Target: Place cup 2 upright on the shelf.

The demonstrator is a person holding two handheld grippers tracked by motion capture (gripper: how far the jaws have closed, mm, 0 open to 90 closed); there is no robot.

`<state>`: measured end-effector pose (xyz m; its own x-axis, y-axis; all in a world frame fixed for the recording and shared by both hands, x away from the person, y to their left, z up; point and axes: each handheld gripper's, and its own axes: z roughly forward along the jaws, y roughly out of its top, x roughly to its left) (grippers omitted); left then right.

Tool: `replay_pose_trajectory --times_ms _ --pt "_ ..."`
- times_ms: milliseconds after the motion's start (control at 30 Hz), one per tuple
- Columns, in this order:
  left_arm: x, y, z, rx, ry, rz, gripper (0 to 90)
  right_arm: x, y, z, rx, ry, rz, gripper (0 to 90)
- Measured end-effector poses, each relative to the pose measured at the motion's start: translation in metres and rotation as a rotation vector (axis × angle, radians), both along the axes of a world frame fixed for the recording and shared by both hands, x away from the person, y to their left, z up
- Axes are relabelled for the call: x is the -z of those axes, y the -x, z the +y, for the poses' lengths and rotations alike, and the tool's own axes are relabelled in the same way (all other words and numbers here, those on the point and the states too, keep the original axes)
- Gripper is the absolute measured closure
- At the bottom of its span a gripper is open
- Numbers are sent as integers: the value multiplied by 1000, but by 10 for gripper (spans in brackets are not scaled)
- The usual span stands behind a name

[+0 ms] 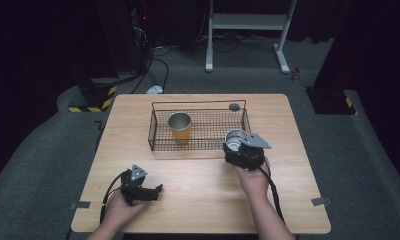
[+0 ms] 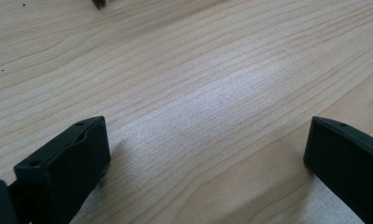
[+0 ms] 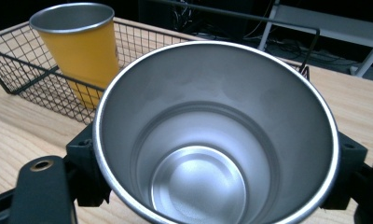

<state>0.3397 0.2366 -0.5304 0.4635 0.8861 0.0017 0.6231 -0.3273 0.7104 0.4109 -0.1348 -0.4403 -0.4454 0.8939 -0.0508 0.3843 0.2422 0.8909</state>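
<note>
A steel cup [image 1: 234, 139] [image 3: 212, 140] is held upright between the jaws of my right gripper [image 1: 238, 146] [image 3: 212, 168], just at the front right corner of the black wire basket [image 1: 198, 145] [image 3: 31, 74]. Its open mouth faces the camera in the right gripper view. A yellow cup [image 1: 180, 127] [image 3: 82, 46] with a steel inside stands upright in the basket, left of centre. My left gripper [image 1: 157, 191] [image 2: 205, 154] lies low over the bare wood at the front left, jaws wide apart with nothing between them.
The wooden table [image 1: 203, 195] has free room in front of the basket. A small grey round spot [image 1: 234, 106] lies behind the basket's back right corner. Dark floor, cables and a white stand frame [image 1: 248, 30] lie beyond the table.
</note>
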Motion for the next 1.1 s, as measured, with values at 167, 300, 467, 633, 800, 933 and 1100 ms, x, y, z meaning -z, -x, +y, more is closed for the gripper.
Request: replay_pose_trajectory --times_ms 167,300,467,633,800,933,1100 --pt "0 0 0 0 0 0 6 -6 -2 0 -1 -2 -10 184" --pt "0 0 0 0 0 0 6 -10 -4 2 -1 -4 -19 184" --pt "0 0 0 0 0 0 5 -16 -7 3 -2 -4 -28 184" --pt "0 0 0 0 0 0 6 -21 -10 6 1 -9 -35 184" --pt "0 0 0 0 0 0 6 -24 -15 9 5 -11 -35 184" --pt "0 0 0 0 0 0 5 -26 -18 10 7 -9 -35 184" --pt "0 0 0 0 0 0 5 -28 -24 12 13 -10 -34 184"
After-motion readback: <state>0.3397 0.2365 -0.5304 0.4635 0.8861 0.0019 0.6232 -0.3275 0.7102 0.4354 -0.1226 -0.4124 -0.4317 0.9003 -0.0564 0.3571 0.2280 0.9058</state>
